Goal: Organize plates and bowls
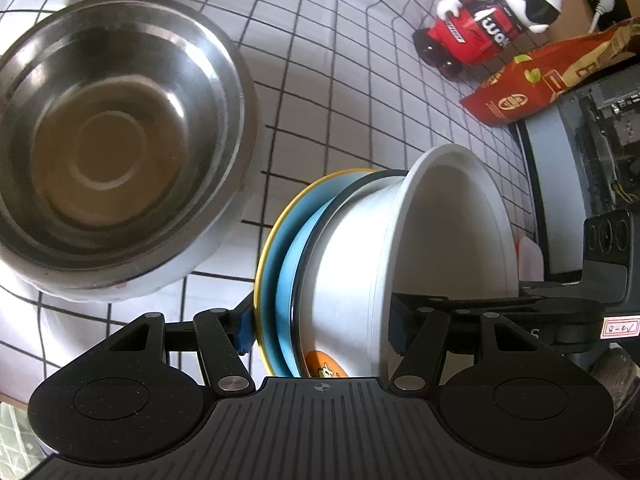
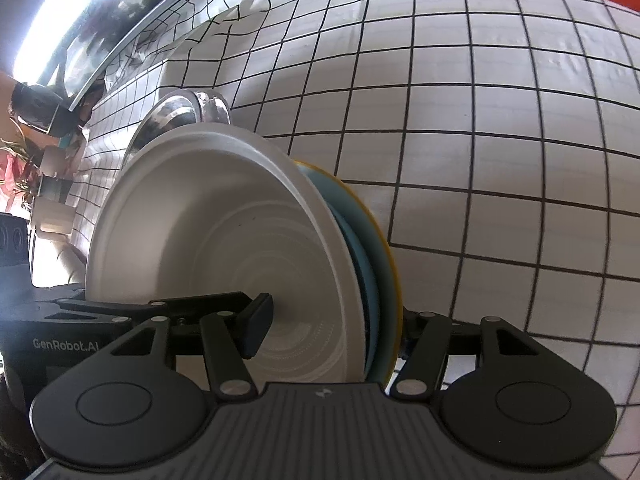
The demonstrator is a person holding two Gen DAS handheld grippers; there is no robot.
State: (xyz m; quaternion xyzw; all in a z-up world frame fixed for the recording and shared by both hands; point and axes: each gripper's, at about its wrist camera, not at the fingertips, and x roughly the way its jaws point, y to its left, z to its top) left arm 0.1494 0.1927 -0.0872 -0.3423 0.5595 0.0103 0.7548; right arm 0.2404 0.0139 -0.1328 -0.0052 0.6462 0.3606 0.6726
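A stack of dishes is held on edge over the checked tablecloth (image 1: 340, 80): a white bowl (image 1: 452, 232) nested against a yellow-rimmed blue plate (image 1: 280, 248). My left gripper (image 1: 320, 332) is shut on the stack, one pad on the plate's back and the other inside the bowl. In the right wrist view my right gripper (image 2: 332, 328) is also shut on the white bowl (image 2: 208, 240) and blue plate (image 2: 380, 248), its left finger (image 2: 256, 320) inside the bowl. A large steel bowl (image 1: 120, 140) stands upright to the left, and its edge shows behind the stack as the steel bowl (image 2: 180, 112).
A red and white toy robot (image 1: 492, 28) and a red snack packet (image 1: 532, 84) lie at the far right. A dark box-like device (image 1: 580, 160) stands along the right side. Potted plants (image 2: 24, 172) and a window are at the right wrist view's left.
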